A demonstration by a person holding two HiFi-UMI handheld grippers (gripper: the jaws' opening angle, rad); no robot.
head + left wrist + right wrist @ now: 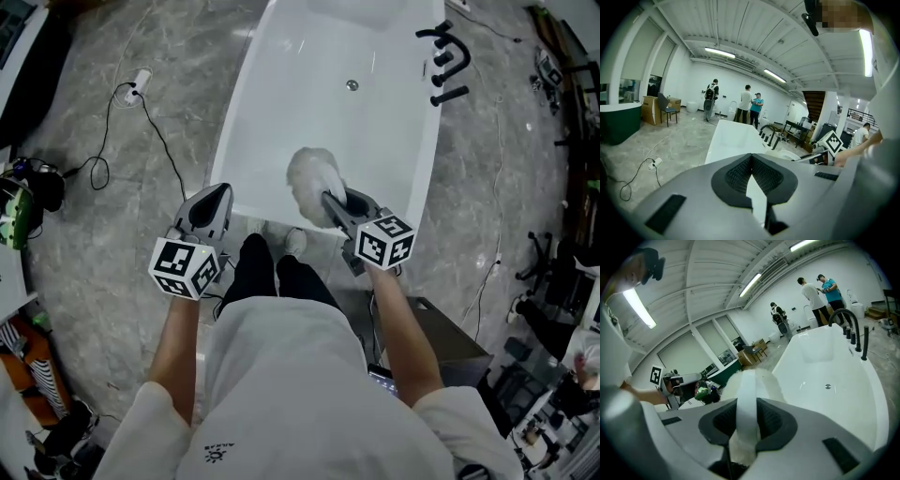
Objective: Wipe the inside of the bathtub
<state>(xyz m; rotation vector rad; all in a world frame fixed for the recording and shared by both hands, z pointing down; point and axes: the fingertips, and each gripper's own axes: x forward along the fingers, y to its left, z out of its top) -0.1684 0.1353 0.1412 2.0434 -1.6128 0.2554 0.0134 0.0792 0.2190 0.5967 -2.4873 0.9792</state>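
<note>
A: Right gripper point(330, 201) status?
B: Clamped on a fluffy white wiping pad point(309, 174). In the right gripper view its white strap point(746, 401) runs up between the jaws, with the pile bulging on both sides.
A: Where's the pad?
B: Over the near end of the white oval bathtub point(375, 136), inside the rim. Can't tell if it touches the surface. The round metal drain point(352, 84) is well beyond it, and the black faucet point(446, 56) is on the far right rim.
A: Left gripper point(219, 193)?
B: Jaws pressed together at the tips, nothing between them. It's held just beside the tub's near left rim, above the grey marbled floor point(112, 234), apart from the pad.
</note>
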